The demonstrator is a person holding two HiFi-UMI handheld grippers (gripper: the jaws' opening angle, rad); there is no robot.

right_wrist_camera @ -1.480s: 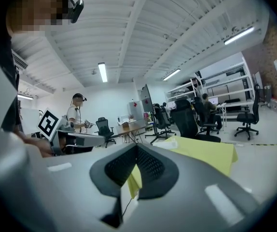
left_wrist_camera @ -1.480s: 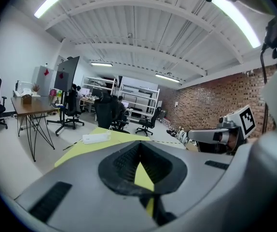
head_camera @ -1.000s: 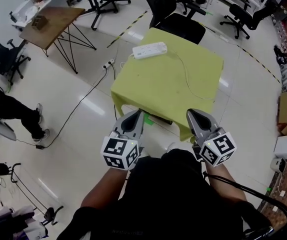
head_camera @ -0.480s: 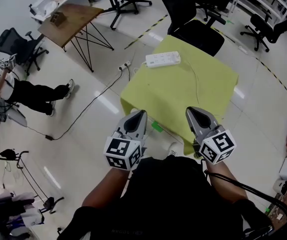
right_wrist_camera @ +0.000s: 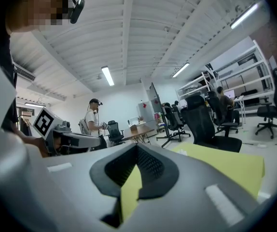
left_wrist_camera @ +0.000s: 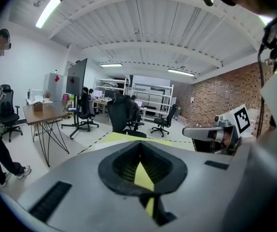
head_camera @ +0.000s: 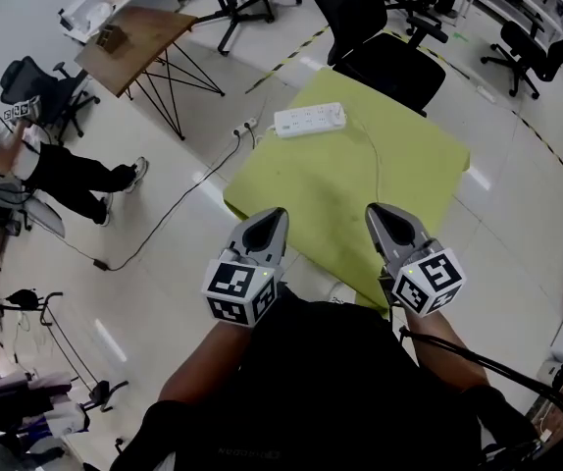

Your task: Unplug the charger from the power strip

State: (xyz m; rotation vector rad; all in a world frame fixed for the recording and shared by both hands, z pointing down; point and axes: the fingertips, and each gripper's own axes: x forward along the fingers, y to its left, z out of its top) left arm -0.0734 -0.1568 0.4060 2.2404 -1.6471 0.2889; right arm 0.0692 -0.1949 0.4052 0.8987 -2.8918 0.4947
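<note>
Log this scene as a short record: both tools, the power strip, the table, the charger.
left tool: shut, empty, at the table's near side
right tool: shut, empty, level with the left one
power strip: white, on the table's far left part, untouched
table: covered in a yellow-green cloth
charger: too small to make out
chair: black, behind the table
</note>
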